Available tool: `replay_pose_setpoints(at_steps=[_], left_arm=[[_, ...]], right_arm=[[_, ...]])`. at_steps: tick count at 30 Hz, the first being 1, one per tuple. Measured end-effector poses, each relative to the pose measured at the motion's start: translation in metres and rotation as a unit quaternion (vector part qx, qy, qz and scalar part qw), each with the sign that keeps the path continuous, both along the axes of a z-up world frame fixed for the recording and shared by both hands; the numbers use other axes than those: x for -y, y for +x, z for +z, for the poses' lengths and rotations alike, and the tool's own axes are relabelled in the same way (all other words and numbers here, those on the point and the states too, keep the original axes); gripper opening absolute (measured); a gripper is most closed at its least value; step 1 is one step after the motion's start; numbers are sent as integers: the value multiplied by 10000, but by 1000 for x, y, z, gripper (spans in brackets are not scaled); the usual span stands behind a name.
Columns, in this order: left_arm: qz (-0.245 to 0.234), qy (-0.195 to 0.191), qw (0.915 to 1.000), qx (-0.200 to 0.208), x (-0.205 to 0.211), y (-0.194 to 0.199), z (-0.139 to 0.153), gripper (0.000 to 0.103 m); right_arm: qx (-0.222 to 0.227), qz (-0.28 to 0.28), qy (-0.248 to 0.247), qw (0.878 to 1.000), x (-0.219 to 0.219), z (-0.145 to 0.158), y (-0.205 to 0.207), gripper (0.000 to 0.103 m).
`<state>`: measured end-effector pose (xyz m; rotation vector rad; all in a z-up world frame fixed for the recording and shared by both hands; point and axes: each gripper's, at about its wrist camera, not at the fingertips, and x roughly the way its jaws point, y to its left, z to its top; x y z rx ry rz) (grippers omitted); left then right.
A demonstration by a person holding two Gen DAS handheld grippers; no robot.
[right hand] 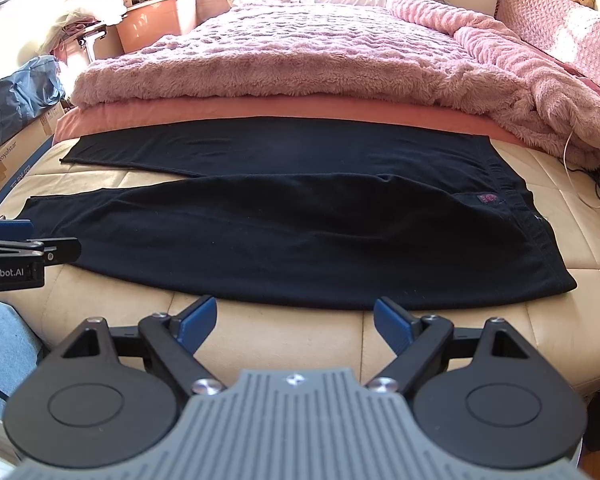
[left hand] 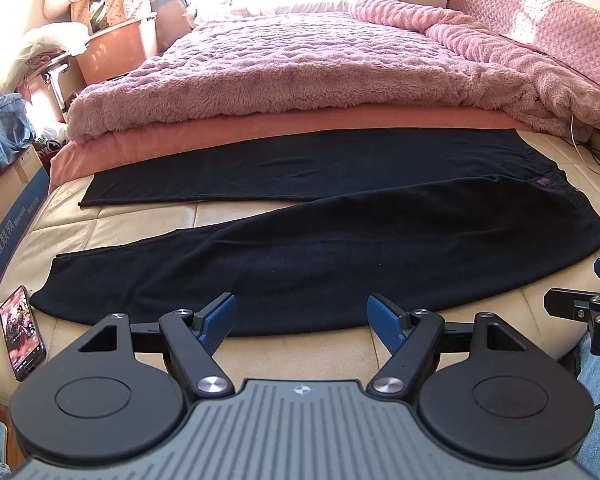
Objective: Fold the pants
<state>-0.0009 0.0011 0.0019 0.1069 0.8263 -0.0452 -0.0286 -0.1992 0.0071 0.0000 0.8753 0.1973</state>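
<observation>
Cream cushioned bench (left hand: 480,328) carries one pair of black pants (left hand: 300,248) (both legs spread flat), one phone (left hand: 22,332) near its cuff. My left gripper (left hand: 302,322) and right gripper (right hand: 294,322) hover spread wide, empty, beside the pants' near edge.

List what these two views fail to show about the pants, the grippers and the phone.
- Pants: the underside lies against the cushion in both views; the small red label is too small to read.
- Right gripper: cut off by the left view's right edge.
- Left gripper: cut off by the right view's left edge.
- Phone: screen content too small; absent from the right view.
</observation>
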Motion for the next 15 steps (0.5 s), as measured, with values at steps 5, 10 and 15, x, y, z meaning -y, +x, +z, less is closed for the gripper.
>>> replay_pose_setpoints(at_steps=[5,10,15], left_arm=[[12,3,10000,10,1,-1,2,87],[27,-6,10000,2,-2,1,-2,87],[37,-13,10000,-7,-1,1,-1,87]], right_arm=[[-11,-1,5,10000,0,0,0,82],[-14,2,-3,10000,-1,0,1,82],[-6,17,-17,10000,-2,-1,1,82]])
